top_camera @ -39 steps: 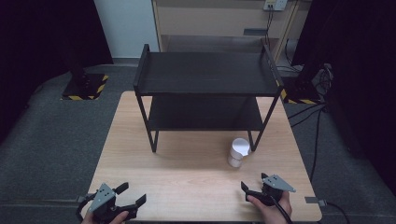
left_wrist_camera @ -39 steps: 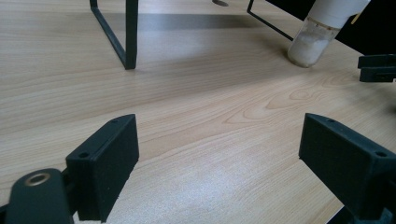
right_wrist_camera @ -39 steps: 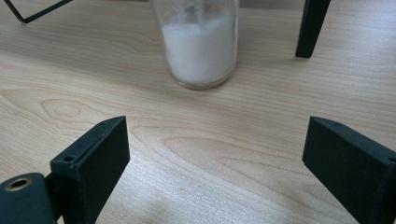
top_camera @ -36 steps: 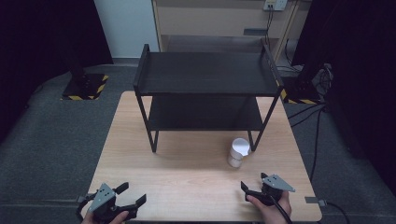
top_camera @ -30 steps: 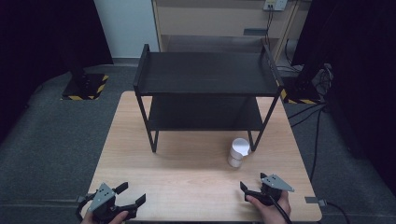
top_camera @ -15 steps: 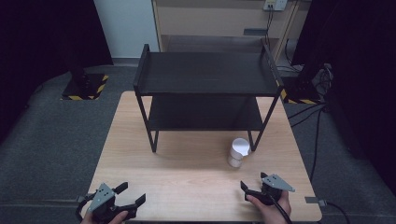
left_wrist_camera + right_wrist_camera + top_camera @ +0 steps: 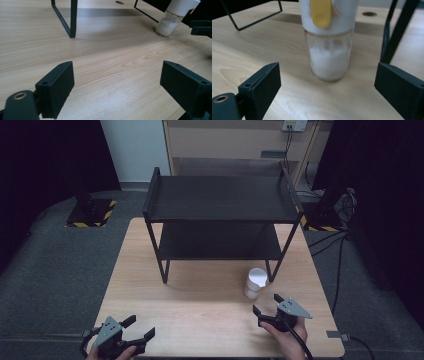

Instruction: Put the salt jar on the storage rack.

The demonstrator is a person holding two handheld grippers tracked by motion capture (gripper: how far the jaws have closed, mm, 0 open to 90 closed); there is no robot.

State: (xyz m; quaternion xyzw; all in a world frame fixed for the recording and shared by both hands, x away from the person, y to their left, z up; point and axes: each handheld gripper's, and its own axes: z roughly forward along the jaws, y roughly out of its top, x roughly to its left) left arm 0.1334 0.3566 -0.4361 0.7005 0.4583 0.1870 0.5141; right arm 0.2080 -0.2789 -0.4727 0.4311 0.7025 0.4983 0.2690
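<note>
No change observed: both grippers at rest, nothing handled.

Left gripper (image 7: 134, 338) and right gripper (image 7: 269, 312) remain spread and empty at the near edge; the white-capped glass jar of white powder (image 7: 254, 283) stands just ahead of the right gripper, beside the black two-tier metal shelf (image 7: 220, 207).

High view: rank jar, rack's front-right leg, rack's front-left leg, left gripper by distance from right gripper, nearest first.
From the right gripper:
1. Jar, white lid, just ahead of the open jaws.
2. Rack's front-right leg, right behind the jar.
3. Rack's front-left leg, far across to the left.
4. Left gripper, at the table's near-left edge. Items 3 and 4 look close; the order is tentative.
</note>
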